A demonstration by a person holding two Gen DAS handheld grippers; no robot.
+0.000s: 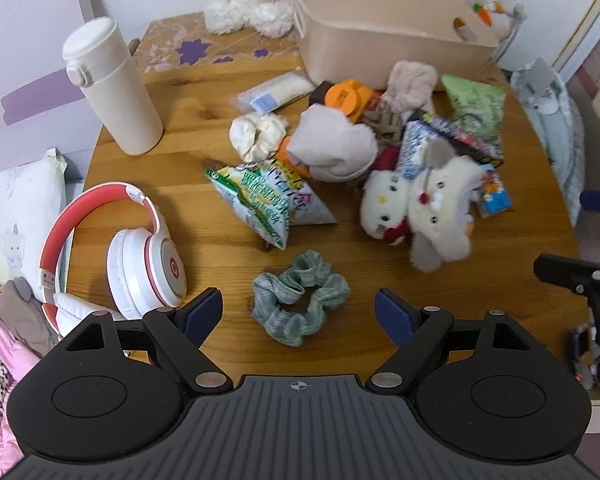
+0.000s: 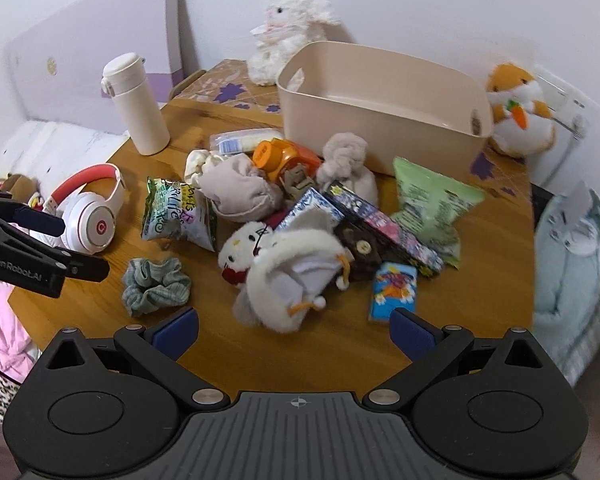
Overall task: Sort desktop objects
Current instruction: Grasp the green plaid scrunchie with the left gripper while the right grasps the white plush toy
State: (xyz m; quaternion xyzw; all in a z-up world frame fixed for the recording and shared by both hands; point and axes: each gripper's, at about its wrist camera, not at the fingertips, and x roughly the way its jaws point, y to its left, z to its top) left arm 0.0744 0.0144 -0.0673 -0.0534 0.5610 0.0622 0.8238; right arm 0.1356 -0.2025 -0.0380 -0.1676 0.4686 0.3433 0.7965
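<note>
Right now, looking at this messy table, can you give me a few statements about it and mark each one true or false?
1. The beige bin is empty. True.
2. The left gripper is clamped on the green scrunchie. False: its jaws stand open, holding nothing.
3. The white bottle stands upright. True.
4. The headphones lie inside the bin. False: they lie on the table.
5. The right gripper is open. True.
</note>
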